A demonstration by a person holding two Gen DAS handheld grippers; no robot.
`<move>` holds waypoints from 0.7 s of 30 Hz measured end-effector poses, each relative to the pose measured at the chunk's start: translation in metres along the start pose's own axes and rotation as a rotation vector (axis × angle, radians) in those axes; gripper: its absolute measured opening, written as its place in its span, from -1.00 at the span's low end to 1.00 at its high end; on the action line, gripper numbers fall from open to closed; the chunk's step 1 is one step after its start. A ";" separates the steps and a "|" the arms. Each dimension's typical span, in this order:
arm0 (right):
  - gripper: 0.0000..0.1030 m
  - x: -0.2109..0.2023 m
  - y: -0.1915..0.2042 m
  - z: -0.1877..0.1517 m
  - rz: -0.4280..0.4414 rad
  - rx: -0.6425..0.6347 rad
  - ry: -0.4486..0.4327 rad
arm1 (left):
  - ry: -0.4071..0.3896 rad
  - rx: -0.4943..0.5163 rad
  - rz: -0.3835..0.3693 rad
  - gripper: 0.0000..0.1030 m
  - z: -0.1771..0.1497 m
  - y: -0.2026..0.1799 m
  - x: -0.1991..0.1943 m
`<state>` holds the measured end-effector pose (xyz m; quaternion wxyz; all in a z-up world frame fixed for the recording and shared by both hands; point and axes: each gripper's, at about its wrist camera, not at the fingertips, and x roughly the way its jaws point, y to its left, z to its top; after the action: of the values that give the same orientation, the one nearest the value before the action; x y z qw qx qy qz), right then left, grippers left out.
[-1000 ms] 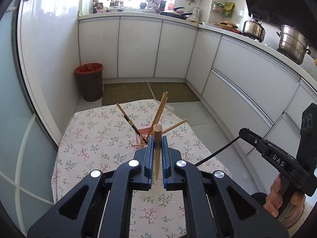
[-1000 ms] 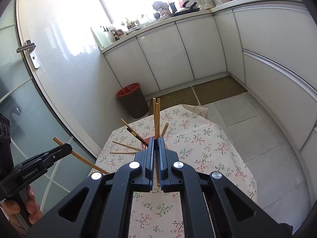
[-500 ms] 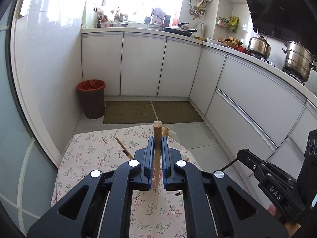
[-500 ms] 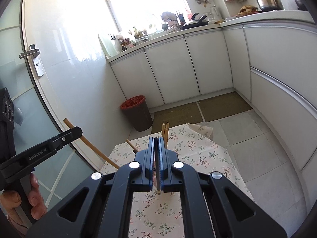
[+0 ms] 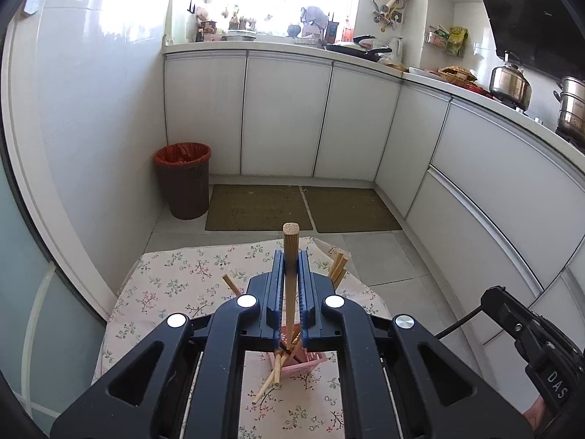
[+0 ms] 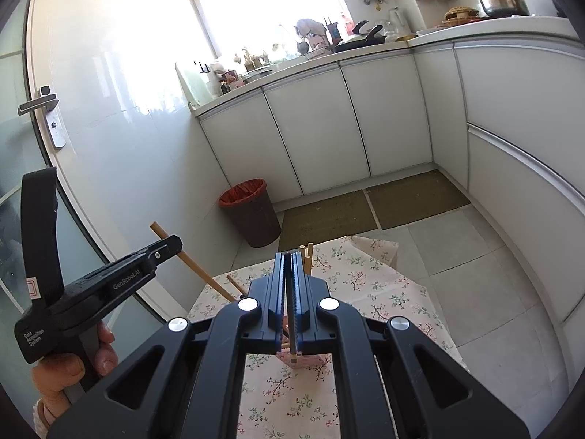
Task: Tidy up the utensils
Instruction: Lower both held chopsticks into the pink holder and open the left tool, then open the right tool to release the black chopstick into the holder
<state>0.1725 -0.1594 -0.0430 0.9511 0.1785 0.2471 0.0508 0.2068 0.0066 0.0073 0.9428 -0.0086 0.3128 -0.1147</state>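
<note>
A chopstick (image 5: 290, 274) is pinched upright by the left tool (image 5: 290, 281), a dark one, probably, by the right tool (image 6: 291, 285), poised over the holder (image 5: 307, 360) for dropping in.

Pale wooden chopstick (image 5: 290, 256) between blue pads, pink holder (image 5: 303, 364) below the claw, cream tablecloth (image 5: 175, 285) with small flowers, red-lined brown bin (image 5: 182, 183) far left.

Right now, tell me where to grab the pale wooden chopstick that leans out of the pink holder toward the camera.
Take the pale wooden chopstick on its bare lower half, which sticks out past the front wall of the pink slotted plastic holder above the floral tablecloth. Come from the near side, pads across the thin shaft; its upper part is tangled among the others.
</note>
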 end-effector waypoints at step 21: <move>-0.92 0.061 0.019 -0.002 -0.046 -0.056 0.018 | -0.080 -0.159 -0.034 -0.28 -0.009 0.052 -0.010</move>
<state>0.2246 -0.1301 -0.0650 0.9544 0.1455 0.2580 0.0373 0.2045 0.0595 0.0012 0.9488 -0.0931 0.2829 -0.1050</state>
